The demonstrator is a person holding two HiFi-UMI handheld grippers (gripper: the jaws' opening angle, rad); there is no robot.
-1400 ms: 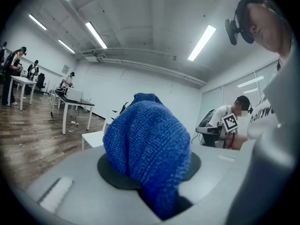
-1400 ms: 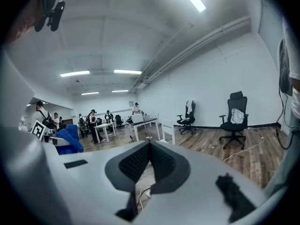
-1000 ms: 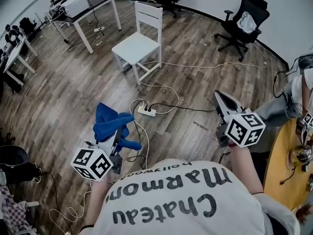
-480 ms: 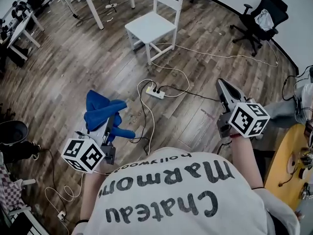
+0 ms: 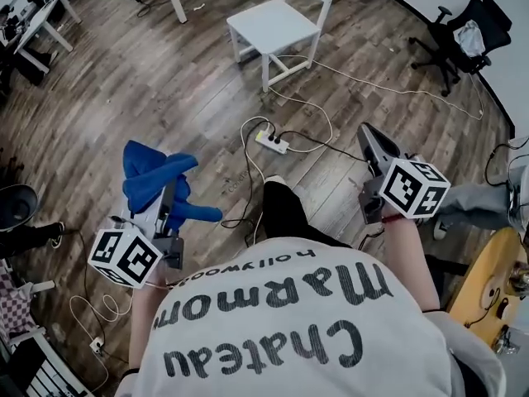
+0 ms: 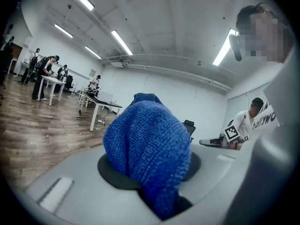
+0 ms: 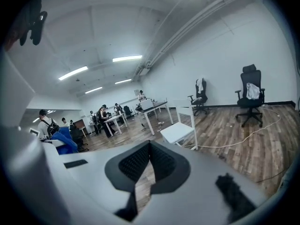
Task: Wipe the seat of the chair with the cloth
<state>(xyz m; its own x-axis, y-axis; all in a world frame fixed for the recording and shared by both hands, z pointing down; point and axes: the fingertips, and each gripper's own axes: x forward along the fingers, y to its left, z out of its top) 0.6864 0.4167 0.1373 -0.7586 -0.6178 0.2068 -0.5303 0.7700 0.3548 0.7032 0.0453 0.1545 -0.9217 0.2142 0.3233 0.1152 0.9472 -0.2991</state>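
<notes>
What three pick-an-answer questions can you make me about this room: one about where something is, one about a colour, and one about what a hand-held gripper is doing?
1. Where is the white chair?
A. standing on the wood floor
B. on top of a desk
C. hanging on a wall

2. What colour is the cloth?
A. red
B. blue
C. yellow

3. What is the left hand-held gripper doing?
A. open with nothing in it
B. shut on the cloth
C. holding a cup

Answers:
1. A, as the head view shows its legs planted on the floorboards.
2. B, as it is bright blue in both the head view and the left gripper view.
3. B, as the left gripper view shows the cloth bunched between its jaws.
</notes>
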